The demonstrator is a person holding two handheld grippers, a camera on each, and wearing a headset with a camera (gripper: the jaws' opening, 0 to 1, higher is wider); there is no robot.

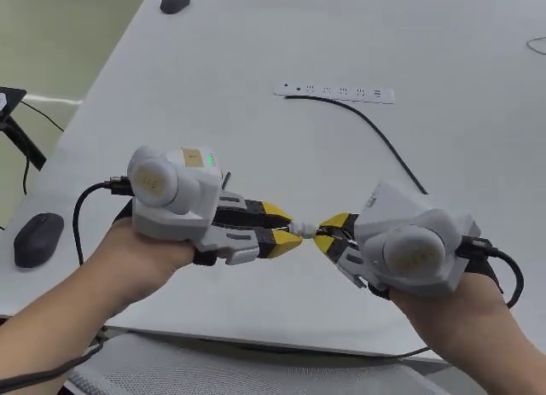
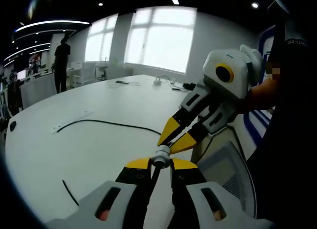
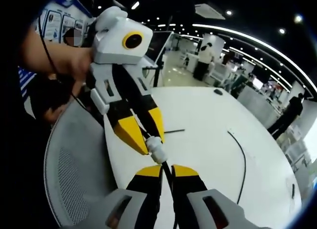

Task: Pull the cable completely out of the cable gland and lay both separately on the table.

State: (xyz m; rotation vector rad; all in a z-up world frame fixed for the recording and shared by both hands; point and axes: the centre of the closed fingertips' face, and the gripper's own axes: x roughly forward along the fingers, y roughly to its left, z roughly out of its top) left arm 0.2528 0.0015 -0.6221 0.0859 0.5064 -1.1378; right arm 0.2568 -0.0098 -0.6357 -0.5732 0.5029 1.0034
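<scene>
Left gripper: held in the left hand, nearer the person than the power strip and a little left of it, above the near edge of the table. Its jaws are narrow, clamped on the white cable gland. The gland sits at those tips, on the near side of the strip, held off the tabletop.

Right gripper: tip to tip with the left. Its jaws are pinched on the black cable, which runs straight into the gland.
</scene>
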